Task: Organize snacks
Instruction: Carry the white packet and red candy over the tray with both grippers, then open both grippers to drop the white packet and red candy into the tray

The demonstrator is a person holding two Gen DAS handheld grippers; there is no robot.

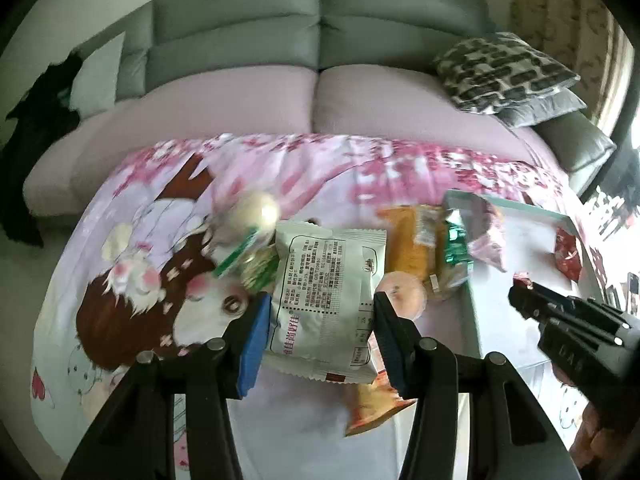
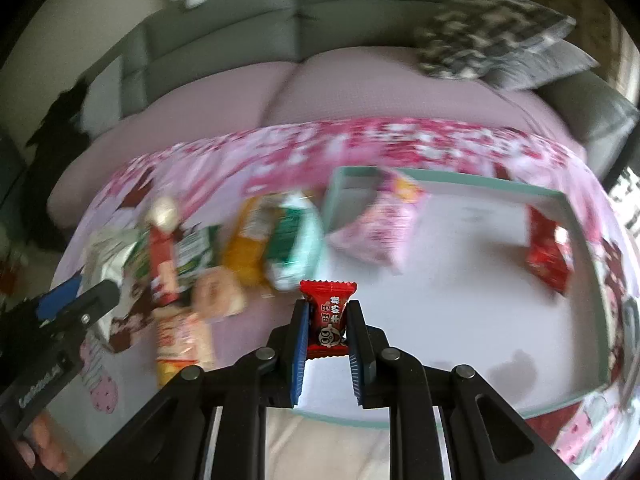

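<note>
Snacks in both claws: right claw (image 2: 328,330) pinches a red candy (image 2: 327,316) upright over the tray (image 2: 452,178) near its left edge, tray floor straight ahead; left claw (image 1: 320,332) clamps a white packet (image 1: 326,300), seemingly lifted off the desk's pile.

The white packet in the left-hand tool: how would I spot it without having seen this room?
Find the pink cartoon-print cloth before the grey sofa, then the snack pile left of the teal-rimmed tray. The white packet, clamped by the left gripper, alone shows dense black print.
</note>
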